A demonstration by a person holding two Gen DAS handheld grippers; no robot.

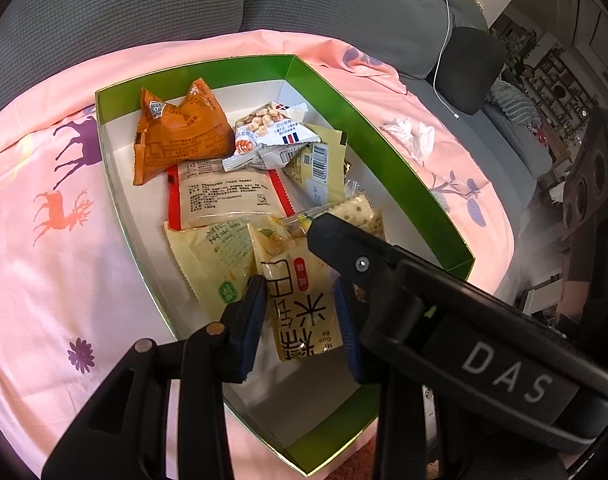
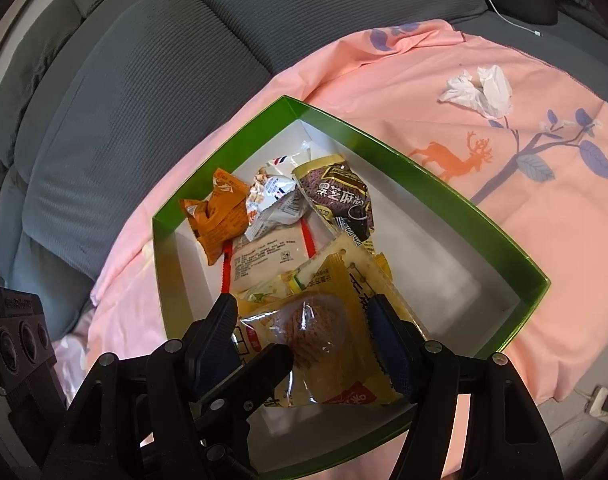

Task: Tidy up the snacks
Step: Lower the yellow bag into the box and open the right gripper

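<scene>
A green box [image 1: 384,132] [image 2: 424,168] with a white inside holds several snack packets. My left gripper [image 1: 299,280] is shut on a cream packet [image 1: 299,312] printed with large characters, near the box's front wall. In the right wrist view my right gripper [image 2: 304,300] is shut on a yellow packet [image 2: 324,344] with a brown round cake showing through. One left finger [image 2: 263,364] lies over that packet's edge. A right finger [image 1: 336,236] reaches in from the right. An orange packet [image 1: 179,136] and a white nut packet [image 1: 267,136] lie at the far end.
The box rests on a pink deer-print sheet [image 1: 43,264] spread over a grey sofa [image 2: 123,80]. A crumpled tissue [image 2: 480,92] lies on the sheet beyond the box. A white cable [image 1: 444,40] runs down the cushions. The box's right half [image 2: 444,280] is bare.
</scene>
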